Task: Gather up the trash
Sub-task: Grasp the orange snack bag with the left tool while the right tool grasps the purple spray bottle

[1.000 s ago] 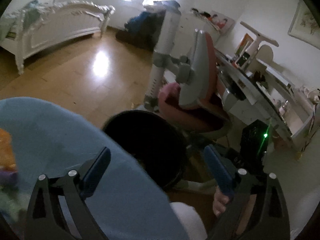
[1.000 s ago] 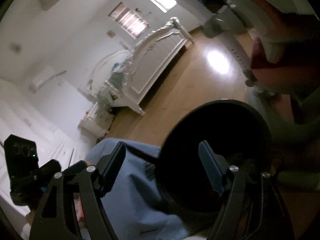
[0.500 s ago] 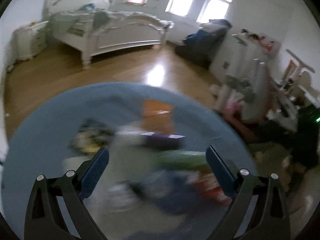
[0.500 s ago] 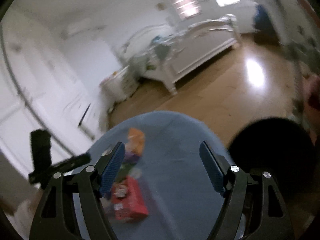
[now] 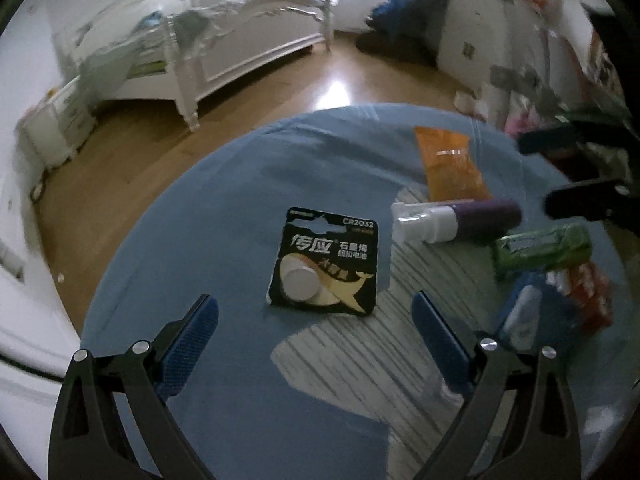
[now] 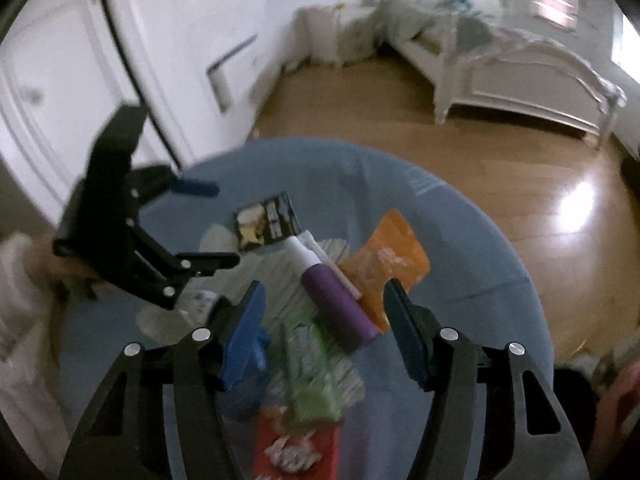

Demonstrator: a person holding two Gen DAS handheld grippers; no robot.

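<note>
Trash lies on a round blue table [image 5: 208, 216]. A black battery card [image 5: 325, 267] sits just ahead of my open, empty left gripper [image 5: 314, 324]. To its right lie a purple and white bottle [image 5: 460, 220], an orange packet [image 5: 450, 164], a green wrapper [image 5: 542, 250], a blue item [image 5: 528, 316] and a red packet [image 5: 592, 294]. My right gripper [image 6: 322, 314] is open and empty above the purple bottle [image 6: 336, 302], with the green wrapper [image 6: 312, 364], red packet [image 6: 296, 450] and orange packet [image 6: 384, 260] around it. The left gripper shows in the right wrist view [image 6: 200, 222] by the battery card [image 6: 267, 220].
A striped grey cloth [image 5: 400, 344] lies under the trash. Beyond the table are a wooden floor [image 5: 132, 168], a white bed [image 5: 224, 52], a white wardrobe [image 6: 120, 60] and a dark bin edge [image 6: 572, 384] at the lower right.
Both grippers have swung away from the black bin and chair to the blue table. They now hover over the trash, both still open.
</note>
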